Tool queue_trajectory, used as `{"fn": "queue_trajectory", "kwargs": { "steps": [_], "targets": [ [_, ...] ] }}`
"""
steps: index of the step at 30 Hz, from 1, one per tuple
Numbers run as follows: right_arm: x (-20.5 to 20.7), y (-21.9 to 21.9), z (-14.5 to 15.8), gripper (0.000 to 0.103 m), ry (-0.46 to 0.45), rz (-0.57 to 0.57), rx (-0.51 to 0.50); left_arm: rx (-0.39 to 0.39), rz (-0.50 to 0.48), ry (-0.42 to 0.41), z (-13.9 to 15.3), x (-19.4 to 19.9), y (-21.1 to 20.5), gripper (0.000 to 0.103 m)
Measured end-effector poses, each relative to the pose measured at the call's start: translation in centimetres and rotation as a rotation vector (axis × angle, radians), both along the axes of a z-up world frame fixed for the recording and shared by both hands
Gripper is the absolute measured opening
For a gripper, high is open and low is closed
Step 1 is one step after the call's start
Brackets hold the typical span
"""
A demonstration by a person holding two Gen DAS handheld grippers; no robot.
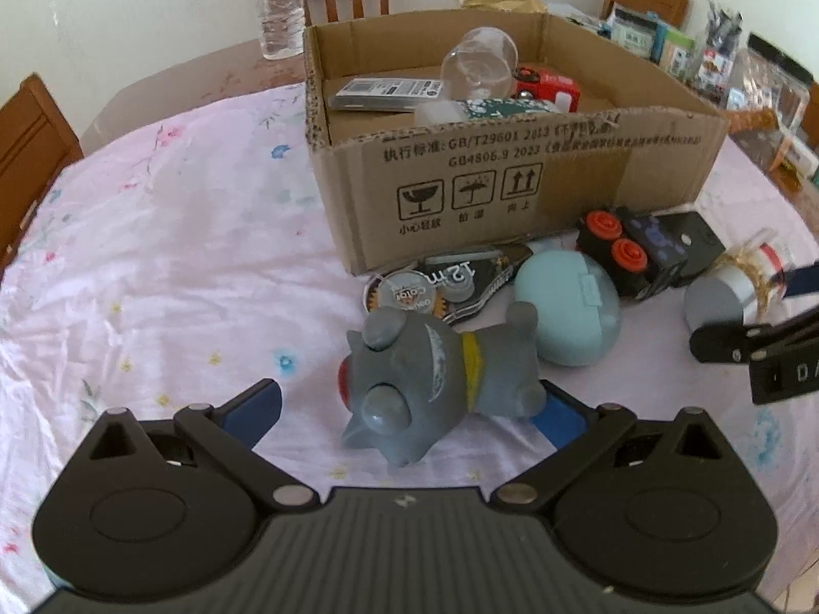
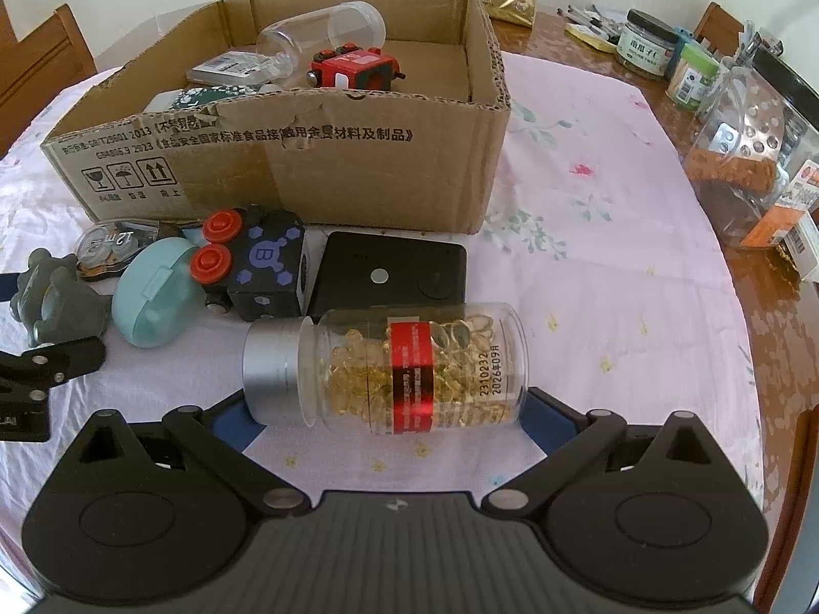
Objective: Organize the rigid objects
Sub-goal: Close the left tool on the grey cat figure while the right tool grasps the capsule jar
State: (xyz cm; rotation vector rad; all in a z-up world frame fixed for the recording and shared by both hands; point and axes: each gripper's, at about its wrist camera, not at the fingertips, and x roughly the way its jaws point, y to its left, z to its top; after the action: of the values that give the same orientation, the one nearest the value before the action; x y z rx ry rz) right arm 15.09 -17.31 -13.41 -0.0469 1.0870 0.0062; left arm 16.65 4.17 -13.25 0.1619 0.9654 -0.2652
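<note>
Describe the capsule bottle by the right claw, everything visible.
The capsule bottle is clear plastic, seemingly rigid, with a silver screw cap pointing left and a red label band around its middle. It is partly filled with translucent golden softgels; printed digits 2310232 and a 2026 date run near its base. It lies on its side on the pink floral tablecloth, crosswise between the fingers of the open right claw, just in front of a flat black box. Contact with the fingers is unclear.

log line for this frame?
left gripper: open around grey toy | right gripper: open around capsule bottle | cardboard box: partly filled
</note>
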Motion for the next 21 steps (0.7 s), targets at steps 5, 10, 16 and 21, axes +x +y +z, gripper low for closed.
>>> {"fn": "queue_trajectory", "kwargs": {
  "steps": [5,10,16,21],
  "targets": [
    [-0.30,0.02,-0.02,0.103,-0.020,0.006,0.001,-0.023,0.017,-0.012,-0.13,-0.23,0.29,0.102],
    [-0.56,-0.02,-0.02,0.103,-0.036,0.017,0.001,-0.051,-0.005,-0.020,0.49,-0.48,0.04,0.080],
    [-0.46,-0.05,0.08,0.103,-0.029,0.020,0.000,-0.072,-0.008,-0.015,0.80,-0.22,-0.18,0.073],
    [-0.49,0.29,0.77,0.103,-0.051,0.030,-0.001,-0.069,-0.011,-0.012,0.80,-0.18,-0.18,0.073]
  ]
}}
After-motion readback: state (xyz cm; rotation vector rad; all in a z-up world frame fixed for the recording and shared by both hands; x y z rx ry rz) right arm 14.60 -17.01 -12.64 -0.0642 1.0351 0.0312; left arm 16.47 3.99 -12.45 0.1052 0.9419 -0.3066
